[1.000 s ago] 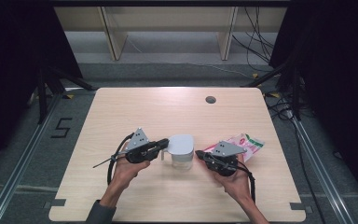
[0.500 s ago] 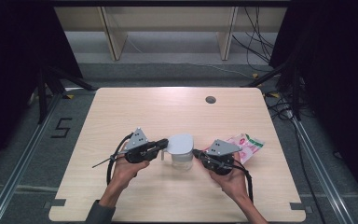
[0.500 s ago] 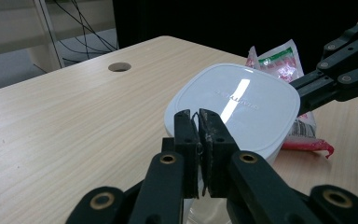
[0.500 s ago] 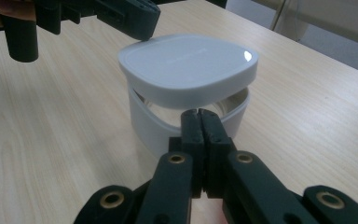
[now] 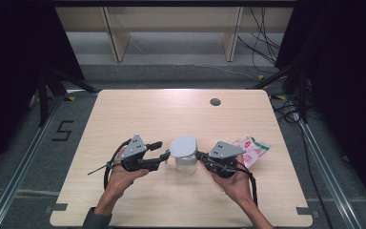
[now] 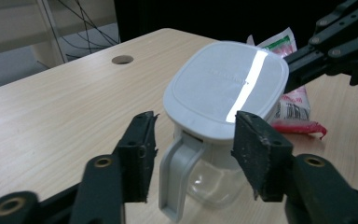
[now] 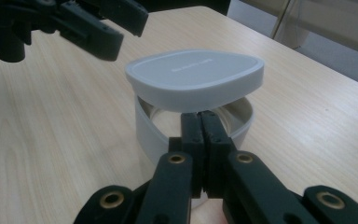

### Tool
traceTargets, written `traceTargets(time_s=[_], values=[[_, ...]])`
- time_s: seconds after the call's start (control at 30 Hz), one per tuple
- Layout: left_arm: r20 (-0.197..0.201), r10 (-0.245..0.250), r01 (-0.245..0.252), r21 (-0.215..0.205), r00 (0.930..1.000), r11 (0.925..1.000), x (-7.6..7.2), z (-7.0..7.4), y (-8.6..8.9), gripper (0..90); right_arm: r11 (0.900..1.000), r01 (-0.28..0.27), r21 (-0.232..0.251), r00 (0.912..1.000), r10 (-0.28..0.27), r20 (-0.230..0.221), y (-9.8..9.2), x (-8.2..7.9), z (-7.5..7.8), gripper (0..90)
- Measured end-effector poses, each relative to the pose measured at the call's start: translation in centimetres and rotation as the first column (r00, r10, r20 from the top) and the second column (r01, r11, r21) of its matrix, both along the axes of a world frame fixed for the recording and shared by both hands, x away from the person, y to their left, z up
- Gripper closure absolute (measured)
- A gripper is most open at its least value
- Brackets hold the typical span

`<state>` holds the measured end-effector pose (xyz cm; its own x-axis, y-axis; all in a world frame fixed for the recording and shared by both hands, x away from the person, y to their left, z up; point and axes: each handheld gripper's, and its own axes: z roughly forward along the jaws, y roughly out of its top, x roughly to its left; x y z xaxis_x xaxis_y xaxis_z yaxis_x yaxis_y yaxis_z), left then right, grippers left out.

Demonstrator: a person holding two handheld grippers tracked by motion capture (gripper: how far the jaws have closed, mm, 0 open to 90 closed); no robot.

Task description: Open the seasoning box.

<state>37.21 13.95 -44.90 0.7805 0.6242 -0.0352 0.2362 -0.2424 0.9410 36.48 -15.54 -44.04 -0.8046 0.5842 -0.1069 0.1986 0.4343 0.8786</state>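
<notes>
Risk sat at the lid (image 5: 183, 145): from above, it rested crooked on the clear pitcher (image 5: 187, 164), near the table's (image 5: 171, 109) front edge, bare table beyond. In the left gripper view, the left gripper (image 6: 191, 154) had just opened, fingers wide beside the handle (image 6: 175, 179). In the right gripper view, the right gripper (image 7: 200, 133), fingers shut, touched the pitcher's rim; a push might tip it.
</notes>
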Motion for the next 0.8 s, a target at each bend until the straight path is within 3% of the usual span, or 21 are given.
traceTargets(time_s=[0.07,0.1,0.17,0.27,0.33,0.47,0.5,0.67,0.8], values=[[-0.002,0.002,-0.002,0.027,1.0,0.9996,-0.4,-0.2,0.5,41.4,1.0,0.015,0.013,0.9999,-0.015,-0.008,0.2,-0.1,0.1,90.0],[-0.006,-0.006,0.006,0.033,1.0,0.9994,-0.5,-0.3,0.6,39.9,1.0,-0.003,0.009,0.9999,0.003,0.012,0.3,0.1,0.2,90.0],[-0.01,0.006,-0.005,0.038,0.9999,0.9993,-0.9,-0.5,0.9,37.3,1.0,0.004,0.017,0.9999,-0.004,-0.015,0.5,-0.1,0.4,90.0],[-0.008,0.009,-0.008,0.049,0.9999,0.9988,-1.1,-0.9,1.3,34.8,1.0,0.002,0.01,1.0,-0.002,0.006,1.0,0.0,0.6,90.0],[-0.034,0.023,-0.021,0.046,0.9992,0.9987,-1.4,-1.2,1.3,33.7,1.0,-0.015,0.015,0.9997,0.014,0.018,1.4,0.1,0.7,90.0],[-0.021,0.013,-0.011,0.082,0.9997,0.9966,-1.7,-1.7,1.4,32.3,1.0,-0.026,0.007,0.9992,0.026,0.03,1.9,0.1,1.2,90.0],[-0.046,0.033,-0.03,0.066,0.9984,0.9974,-2.0,-1.9,1.2,31.3,1.0,-0.017,0.015,0.9996,0.016,0.024,2.0,0.1,1.2,90.0],[-0.073,0.027,-0.021,0.071,0.997,0.9973,-2.6,-2.6,1.2,28.6,0.999,-0.03,0.015,0.9989,0.03,0.035,2.7,0.2,1.5,90.0],[-0.068,0.034,-0.027,0.102,0.9971,0.9944,-3.2,-2.9,1.1,26.9,0.999,-0.024,0.024,0.999,0.023,0.038,3.2,0.1,1.8,90.0]])
